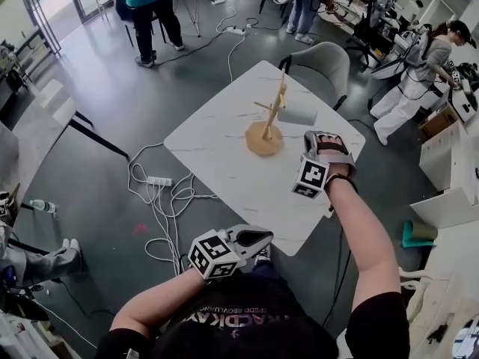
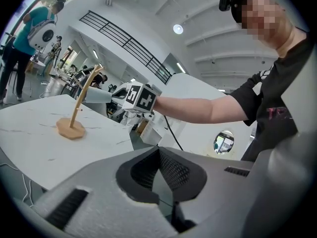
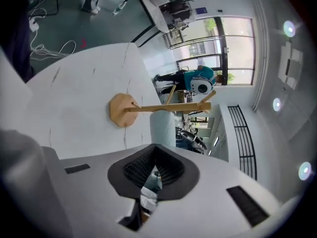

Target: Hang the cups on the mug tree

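Observation:
A wooden mug tree (image 1: pixel 266 123) stands on the white marble table (image 1: pixel 217 163), with no cup on its pegs. One pale cup (image 1: pixel 298 115) rests on the table just right of the tree's base. My right gripper (image 1: pixel 322 137) hovers over the table near the cup, a little to its right, shut and empty. In the right gripper view the tree (image 3: pixel 130 109) and the cup (image 3: pixel 163 126) lie ahead of the closed jaws (image 3: pixel 154 155). My left gripper (image 1: pixel 256 238) hangs off the table's front edge, shut, holding nothing. Its own view shows the tree (image 2: pixel 73 127) far left of the jaws (image 2: pixel 160 155).
A grey chair (image 1: pixel 323 60) stands behind the table. A power strip (image 1: pixel 159 181) and white cables lie on the floor to the left. Several people stand at the back and right. White cabinets (image 1: pixel 449 163) line the right side.

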{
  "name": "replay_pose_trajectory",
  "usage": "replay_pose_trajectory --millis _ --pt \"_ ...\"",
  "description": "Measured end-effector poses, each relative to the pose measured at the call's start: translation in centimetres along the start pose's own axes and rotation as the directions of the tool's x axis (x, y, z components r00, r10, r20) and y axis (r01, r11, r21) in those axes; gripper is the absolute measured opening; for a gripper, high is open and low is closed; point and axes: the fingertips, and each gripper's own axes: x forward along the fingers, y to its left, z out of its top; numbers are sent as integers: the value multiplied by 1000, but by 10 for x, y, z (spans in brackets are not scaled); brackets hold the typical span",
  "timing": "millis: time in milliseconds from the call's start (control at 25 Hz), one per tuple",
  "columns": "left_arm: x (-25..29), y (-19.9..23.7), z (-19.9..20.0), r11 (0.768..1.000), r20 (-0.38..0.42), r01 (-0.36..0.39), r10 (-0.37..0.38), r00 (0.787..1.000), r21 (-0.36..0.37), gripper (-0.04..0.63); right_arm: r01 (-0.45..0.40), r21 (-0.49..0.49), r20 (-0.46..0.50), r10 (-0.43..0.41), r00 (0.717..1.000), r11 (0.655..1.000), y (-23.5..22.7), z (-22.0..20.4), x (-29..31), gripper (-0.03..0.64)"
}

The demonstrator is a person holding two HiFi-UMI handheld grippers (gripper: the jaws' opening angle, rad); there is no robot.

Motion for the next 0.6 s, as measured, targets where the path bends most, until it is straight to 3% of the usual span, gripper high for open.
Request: replay_pose_trajectory --millis 120,240,320,440,520,600 --pt "0 -1 -1 1000 -6 3 -3 1000 3 -3 -92 229 67 78 995 969 10 -1 -12 11" --pt "1 -4 -3 1000 -14 8 -8 1000 4 -3 -210 474 186 136 973 855 15 3 -31 11" --pt "0 -5 -5 1000 -18 9 -8 1000 3 -3 -292 607 284 142 948 739 17 10 -46 11" --pt "-2 -6 -7 1000 -25 11 -11 1000 0 -3 -436 748 455 92 886 500 16 24 -72 11" --pt "-3 -5 -9 1000 -30 13 -13 999 1 -3 -527 776 543 58 838 345 21 31 -88 11" --pt "-6 -4 -11 1000 -36 13 -12 999 1 -3 -593 776 604 20 797 213 27 36 -103 11"
